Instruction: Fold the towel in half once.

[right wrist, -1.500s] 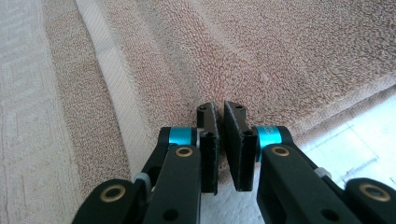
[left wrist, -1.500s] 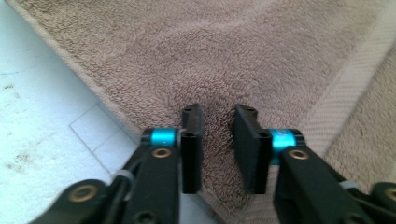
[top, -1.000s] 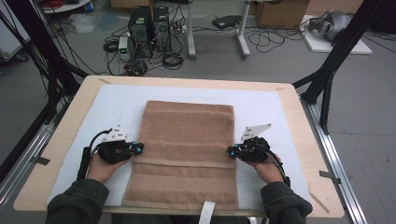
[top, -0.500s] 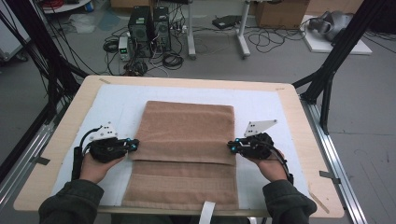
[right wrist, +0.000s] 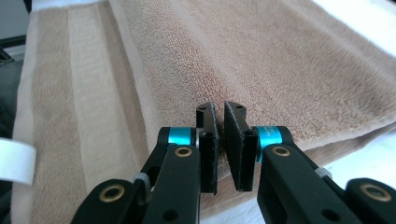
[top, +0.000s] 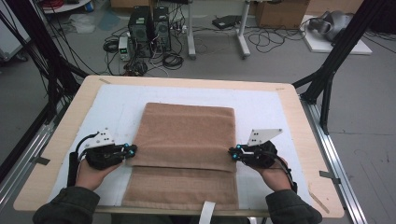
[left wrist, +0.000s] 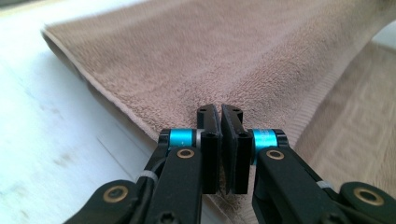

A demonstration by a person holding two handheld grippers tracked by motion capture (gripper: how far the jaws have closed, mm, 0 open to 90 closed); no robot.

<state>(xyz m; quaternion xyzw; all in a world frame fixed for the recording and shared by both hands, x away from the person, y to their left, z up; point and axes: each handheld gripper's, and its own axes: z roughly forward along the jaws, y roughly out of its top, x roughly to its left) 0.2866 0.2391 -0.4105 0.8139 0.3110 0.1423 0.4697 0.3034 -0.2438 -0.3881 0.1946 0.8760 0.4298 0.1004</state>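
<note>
The brown towel [top: 187, 140] lay between the left gripper [top: 131, 150] and right gripper [top: 232, 152]; each was closed empty beside the folded edge.

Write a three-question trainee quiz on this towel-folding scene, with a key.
1. True or false: the brown towel lies folded, its upper layer stopping short of the near edge.
2. The left gripper sits at which side of the towel? A left edge, B far edge, C middle.
3. How do the right gripper jaws stand?

Key: 1 true. 2 A. 3 shut, nothing clamped, tips at the fold's right edge.
</note>
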